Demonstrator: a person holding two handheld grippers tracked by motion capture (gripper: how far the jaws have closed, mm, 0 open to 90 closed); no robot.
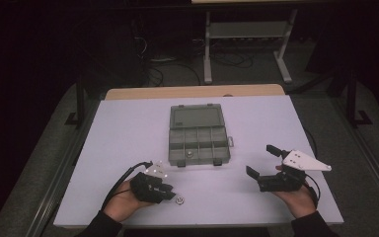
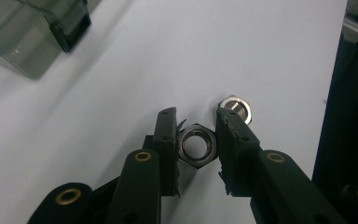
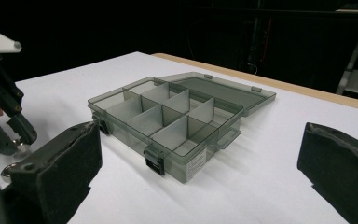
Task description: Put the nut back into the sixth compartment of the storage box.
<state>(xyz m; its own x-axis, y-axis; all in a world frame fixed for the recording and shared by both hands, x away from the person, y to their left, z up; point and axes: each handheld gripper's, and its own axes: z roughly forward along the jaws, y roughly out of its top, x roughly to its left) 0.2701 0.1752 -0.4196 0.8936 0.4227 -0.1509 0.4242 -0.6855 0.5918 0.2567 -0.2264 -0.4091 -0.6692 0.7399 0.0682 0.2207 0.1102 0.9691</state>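
In the high view a white table [image 1: 128,128] carries an open grey organiser box [image 1: 198,134], its lid laid back toward the far edge and its divided tray nearer the person; something small and metallic lies in one of the tray's front compartments. The left gripper [image 1: 170,190] sits low at the near left of the table, held in the left hand [image 1: 123,202], with a second nut [image 1: 180,200] lying on the table just beside its tip. The right gripper [image 1: 261,160] is at the near right, well apart from the box, resting in the right hand [image 1: 296,197], its jaws spread wide with nothing between them. In the left gripper view the two black jaws are closed on a hex nut [image 2: 196,144], one pad pressed to each side of it, the hole facing the camera; the other nut [image 2: 236,108] lies on the white surface just past the right-hand jaw, and a corner of the box [image 2: 32,32] shows at the upper left. In the right gripper view its own jaws stand far apart at the bottom corners, empty, with the box [image 3: 168,126] between and beyond them, its clear dividers upright and latches facing the camera; the left gripper [image 3: 16,140] shows at the left edge, tip down at the table.
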